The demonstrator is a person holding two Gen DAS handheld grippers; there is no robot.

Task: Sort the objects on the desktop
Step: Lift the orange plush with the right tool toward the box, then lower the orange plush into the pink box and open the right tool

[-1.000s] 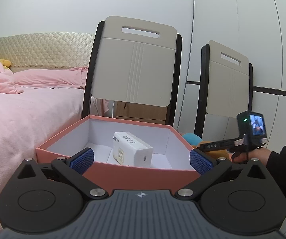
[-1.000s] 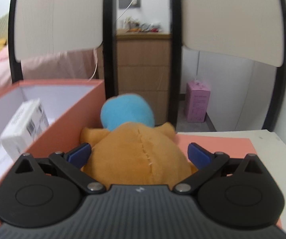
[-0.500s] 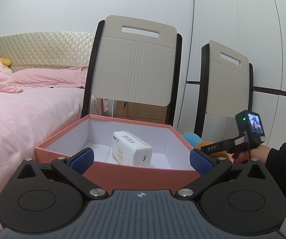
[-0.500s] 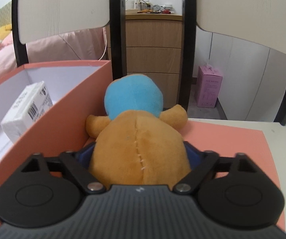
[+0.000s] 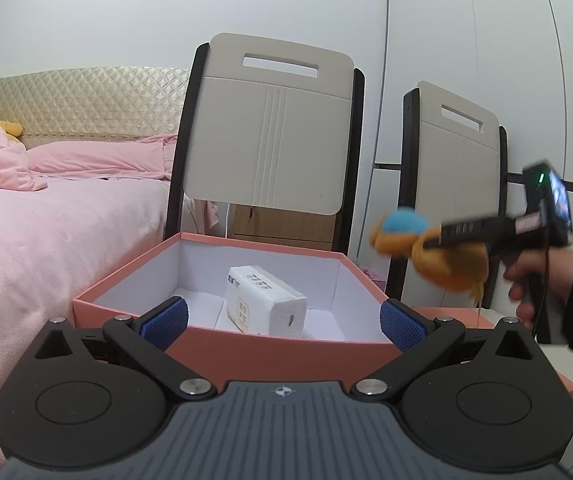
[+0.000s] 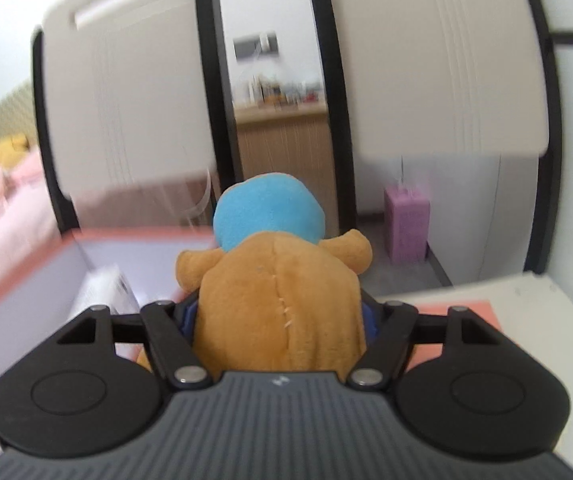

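Above the table (image 6: 526, 300), my right gripper (image 6: 280, 316) has its fingers clamped on the plush toy (image 6: 282, 300). Left gripper (image 5: 282, 320) fingers stand apart before the pink box (image 5: 270, 348) holding a tissue pack (image 5: 264, 300).

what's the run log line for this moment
right gripper: shut on plush toy, lifted | left gripper: open | box: holds tissue pack

The white soft pack of paper tissues (image 5: 264, 304) lying in the salmon-pink cardboard box (image 5: 270, 350) carries dark printing along its top and a pale label with characters on its end face, all too small to read. No other lettering, brand or number is legible anywhere in either view.
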